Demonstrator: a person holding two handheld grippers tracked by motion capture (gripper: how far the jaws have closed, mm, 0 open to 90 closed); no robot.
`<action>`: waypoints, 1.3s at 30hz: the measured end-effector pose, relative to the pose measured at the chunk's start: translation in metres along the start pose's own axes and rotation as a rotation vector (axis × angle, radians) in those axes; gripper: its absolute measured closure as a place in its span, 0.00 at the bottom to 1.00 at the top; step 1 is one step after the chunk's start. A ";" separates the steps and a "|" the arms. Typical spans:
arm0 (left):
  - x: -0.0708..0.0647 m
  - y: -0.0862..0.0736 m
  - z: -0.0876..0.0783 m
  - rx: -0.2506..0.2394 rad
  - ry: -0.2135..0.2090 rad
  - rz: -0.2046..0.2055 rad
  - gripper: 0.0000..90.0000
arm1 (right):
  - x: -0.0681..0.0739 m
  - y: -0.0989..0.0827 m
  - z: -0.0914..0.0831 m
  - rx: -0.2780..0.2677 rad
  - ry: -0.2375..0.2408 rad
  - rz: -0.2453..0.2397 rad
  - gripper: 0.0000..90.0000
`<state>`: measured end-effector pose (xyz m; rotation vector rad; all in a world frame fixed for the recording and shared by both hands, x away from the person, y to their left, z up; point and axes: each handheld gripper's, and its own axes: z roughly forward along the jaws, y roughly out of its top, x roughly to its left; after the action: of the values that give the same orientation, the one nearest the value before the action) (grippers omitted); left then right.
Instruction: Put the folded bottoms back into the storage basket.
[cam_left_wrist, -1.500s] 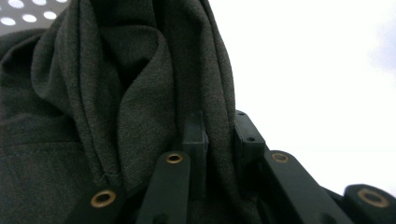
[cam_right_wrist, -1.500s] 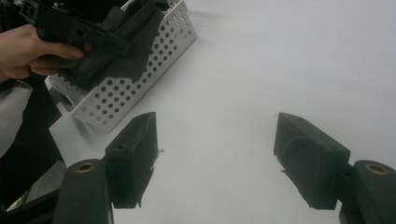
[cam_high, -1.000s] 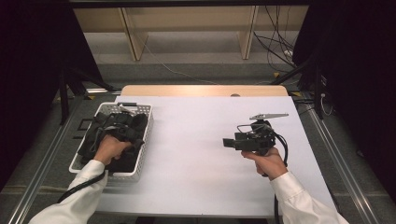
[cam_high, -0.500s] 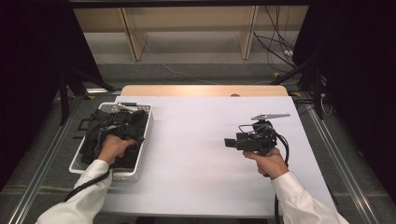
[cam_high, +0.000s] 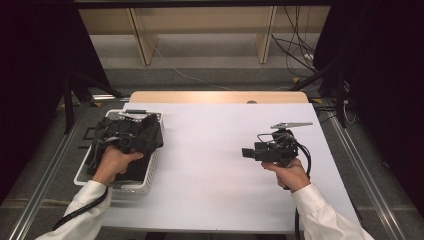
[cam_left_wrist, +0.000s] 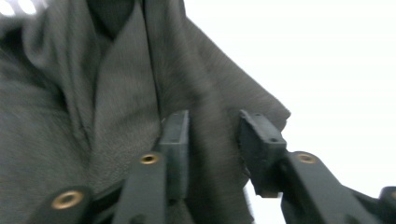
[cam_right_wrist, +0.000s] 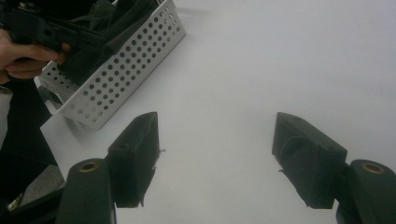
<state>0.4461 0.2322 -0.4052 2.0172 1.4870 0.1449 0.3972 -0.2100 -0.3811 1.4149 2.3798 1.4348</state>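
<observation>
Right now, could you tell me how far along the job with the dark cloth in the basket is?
Early on. The left tool has a fold of the dark cloth between its pads, partly lifted from the white basket. The right tool waits open above the table. Nothing is laid out yet.

Dark grey knitted cloth garment (cam_left_wrist: 116, 116): matt, soft, fine ribbed weave, folds and creases, bunched in the basket at left. White perforated plastic basket (cam_right_wrist: 126, 70): smooth, slight sheen, round holes in rows. White desk (cam_high: 215, 170): smooth, matt top, paper-like flat finish; pale wood strip (cam_high: 215, 96) along its far edge, matt. Left claw (cam_left_wrist: 212, 140): black plastic, matt, slightly grainy pads, brass-coloured metal rivets, glossy. Right claw (cam_right_wrist: 215, 158): same matt black plastic, brass rivets. Grey three-cornered plate (cam_high: 291, 124) on the right claw: flat, dull metal look. White sleeves (cam_high: 325, 215): matt woven cloth.
</observation>
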 end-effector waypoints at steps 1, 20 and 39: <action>0.001 -0.001 0.003 -0.002 -0.017 -0.012 0.79 | 0.000 0.000 0.000 0.000 0.000 0.001 0.37; 0.006 -0.002 -0.008 -0.059 -0.053 -0.038 0.90 | -0.004 -0.002 -0.002 0.002 -0.005 0.007 0.37; 0.021 -0.015 0.042 0.096 0.080 0.012 0.97 | -0.002 -0.002 -0.002 0.008 -0.003 0.000 0.37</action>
<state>0.4599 0.2358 -0.4526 2.1189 1.5577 0.1635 0.3963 -0.2133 -0.3826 1.4178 2.3860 1.4240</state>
